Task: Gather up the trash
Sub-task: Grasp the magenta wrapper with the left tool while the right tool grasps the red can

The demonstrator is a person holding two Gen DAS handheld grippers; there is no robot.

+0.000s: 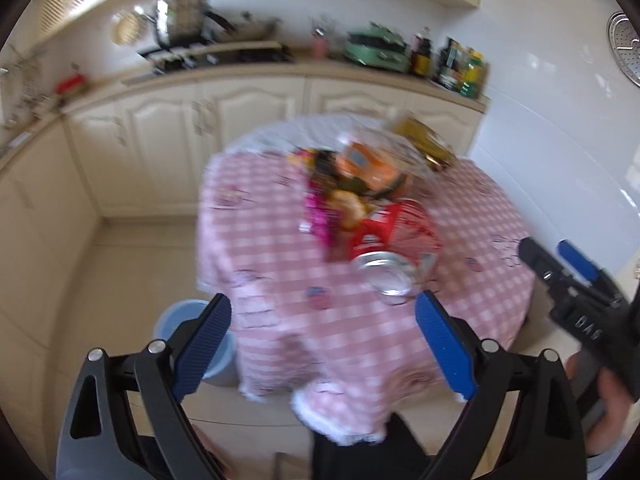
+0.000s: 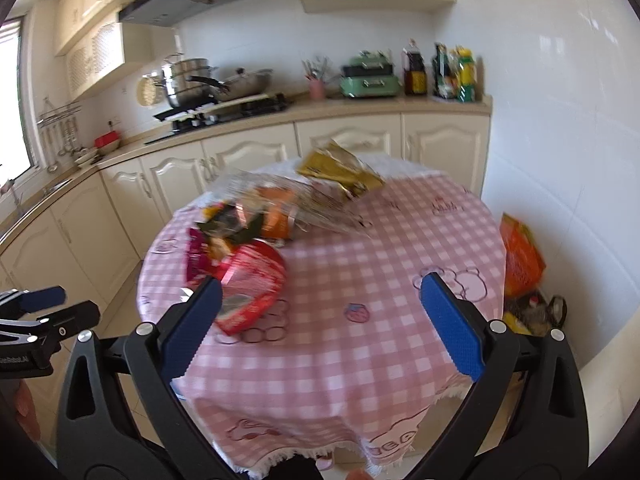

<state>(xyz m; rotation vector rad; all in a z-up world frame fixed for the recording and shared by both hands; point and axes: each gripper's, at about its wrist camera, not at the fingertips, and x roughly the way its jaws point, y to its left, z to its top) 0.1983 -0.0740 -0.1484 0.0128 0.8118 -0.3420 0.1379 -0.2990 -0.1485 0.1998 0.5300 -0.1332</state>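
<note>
A pile of trash lies on a round table with a pink checked cloth (image 2: 360, 360): a red instant-noodle cup on its side (image 2: 250, 284), an orange packet in clear wrap (image 2: 276, 210), a gold wrapper (image 2: 340, 170) and a magenta wrapper (image 2: 196, 256). In the left wrist view the red cup (image 1: 384, 248) shows its foil-rimmed mouth. My left gripper (image 1: 324, 344) is open and empty, above the table's near edge. My right gripper (image 2: 320, 320) is open and empty, short of the cup. The right gripper also shows in the left wrist view (image 1: 560, 264).
A light blue bin (image 1: 188, 328) stands on the floor left of the table. An orange bag (image 2: 520, 256) and dark bags lie on the floor at the right wall. Cream cabinets and a counter with pots (image 2: 192, 80) run behind the table.
</note>
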